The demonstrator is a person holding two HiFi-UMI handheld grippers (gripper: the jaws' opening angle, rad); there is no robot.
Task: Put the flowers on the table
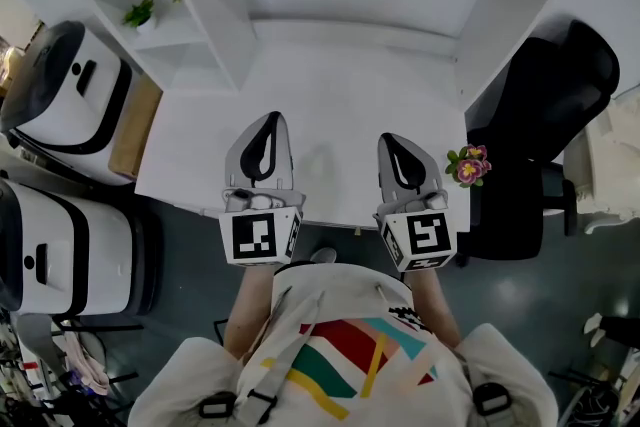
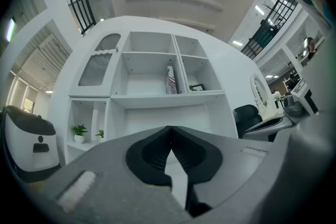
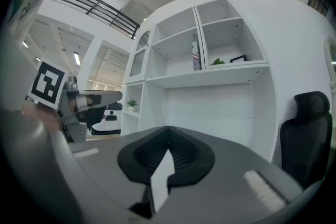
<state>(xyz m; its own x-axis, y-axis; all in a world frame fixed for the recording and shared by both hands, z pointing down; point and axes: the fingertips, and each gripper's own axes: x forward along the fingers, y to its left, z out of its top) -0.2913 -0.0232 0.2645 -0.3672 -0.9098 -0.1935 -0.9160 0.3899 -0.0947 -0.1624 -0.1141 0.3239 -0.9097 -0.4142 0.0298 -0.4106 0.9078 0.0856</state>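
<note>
Head view: left gripper (image 1: 268, 120) and right gripper (image 1: 398, 141) side by side over near edge of white table (image 1: 330, 95), both pointing toward shelves (image 1: 200, 25). Flowers (image 1: 468, 165), pink with green leaves, at table's right corner, just beside right gripper; cannot tell if resting on tabletop. Black chair (image 1: 550, 85) further right. Left gripper view: jaws pressed together, nothing between. Right gripper view: jaws likewise closed, empty.

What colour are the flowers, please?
The flowers are pink, with green leaves; head view shows them best.
</note>
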